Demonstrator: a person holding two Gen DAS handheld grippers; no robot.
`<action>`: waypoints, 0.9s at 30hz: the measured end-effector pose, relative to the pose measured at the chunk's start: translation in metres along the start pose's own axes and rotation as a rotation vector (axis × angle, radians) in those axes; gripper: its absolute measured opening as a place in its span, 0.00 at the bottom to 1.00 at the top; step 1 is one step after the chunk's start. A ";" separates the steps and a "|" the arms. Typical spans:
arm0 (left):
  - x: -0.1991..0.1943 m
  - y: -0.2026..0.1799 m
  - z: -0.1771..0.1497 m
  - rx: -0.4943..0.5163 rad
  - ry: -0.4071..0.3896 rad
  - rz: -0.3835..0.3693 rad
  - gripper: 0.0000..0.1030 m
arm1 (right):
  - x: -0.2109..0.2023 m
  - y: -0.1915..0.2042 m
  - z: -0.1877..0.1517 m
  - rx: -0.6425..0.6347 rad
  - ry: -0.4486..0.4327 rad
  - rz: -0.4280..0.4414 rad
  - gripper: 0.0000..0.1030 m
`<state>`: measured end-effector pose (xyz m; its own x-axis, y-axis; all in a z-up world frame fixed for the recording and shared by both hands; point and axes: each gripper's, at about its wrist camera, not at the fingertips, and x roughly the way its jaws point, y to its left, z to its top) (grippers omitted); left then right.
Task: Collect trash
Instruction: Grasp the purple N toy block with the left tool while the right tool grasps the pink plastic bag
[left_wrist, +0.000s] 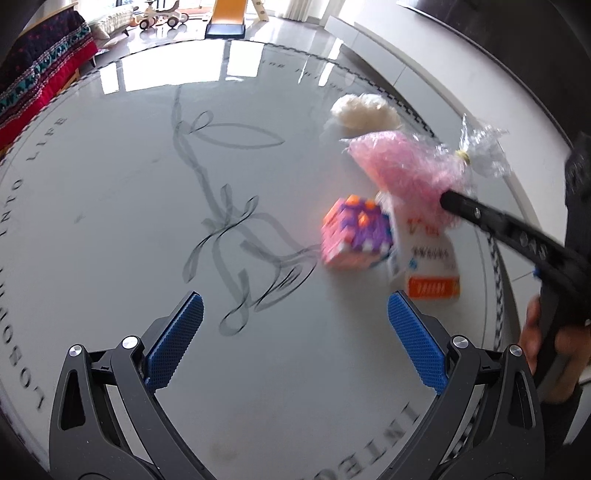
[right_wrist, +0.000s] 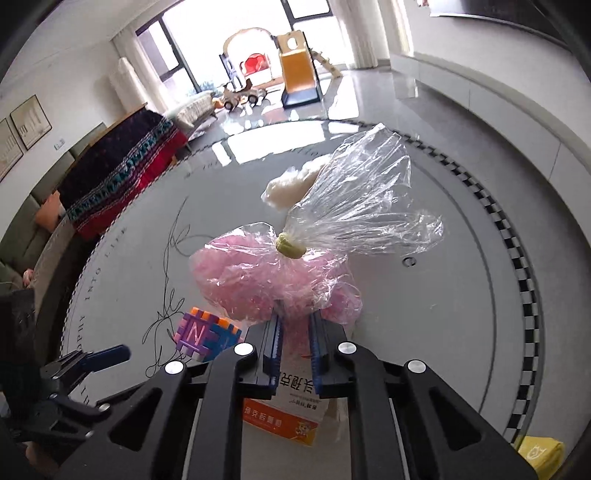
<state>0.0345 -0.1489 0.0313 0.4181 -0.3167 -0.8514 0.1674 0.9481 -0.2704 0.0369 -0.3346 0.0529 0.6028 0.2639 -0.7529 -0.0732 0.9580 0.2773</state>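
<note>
A clear plastic bag (left_wrist: 410, 166) stuffed with pink shreds and tied with a yellowish band sits toward the right of a round grey surface (left_wrist: 129, 206) in the left wrist view. The right hand-held gripper (left_wrist: 448, 199) reaches in from the right edge, its black tip pressed into the bag's lower side; a hand (left_wrist: 543, 339) holds its handle. Just behind the bag lies a white fluffy wad (left_wrist: 364, 112). In front of it are a pink, purple and orange block cube (left_wrist: 354, 230) and a white and orange carton (left_wrist: 430, 266), blurred. The left hand-held gripper (left_wrist: 295, 332) hangs over bare surface with its blue pads wide apart and nothing between them.

In the right wrist view, the right hand-held gripper (right_wrist: 295, 332) has its blue pads drawn close together, clamped on the near edge of the bag (right_wrist: 273, 277). The bag's clear top fans out to the upper right. The wad (right_wrist: 286, 186) shows behind it, the cube (right_wrist: 205, 338) sits to the left, and the carton (right_wrist: 291, 413) lies beneath the fingers. The left hand-held gripper (right_wrist: 110, 354) shows at the left edge. A yellow packet (right_wrist: 541, 452) lies at the lower right.
</note>
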 end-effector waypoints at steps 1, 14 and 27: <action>0.003 -0.003 0.003 0.000 -0.006 -0.005 0.94 | -0.003 0.000 0.000 -0.003 -0.009 -0.008 0.14; 0.037 -0.033 0.028 0.046 -0.013 0.044 0.94 | -0.010 -0.013 0.011 0.048 -0.022 0.007 0.14; 0.063 -0.048 0.041 0.176 -0.073 0.153 0.41 | -0.002 -0.018 0.014 0.081 -0.017 0.028 0.14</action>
<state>0.0889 -0.2151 0.0092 0.5126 -0.1775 -0.8400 0.2480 0.9673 -0.0531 0.0484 -0.3543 0.0579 0.6149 0.2876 -0.7343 -0.0257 0.9380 0.3458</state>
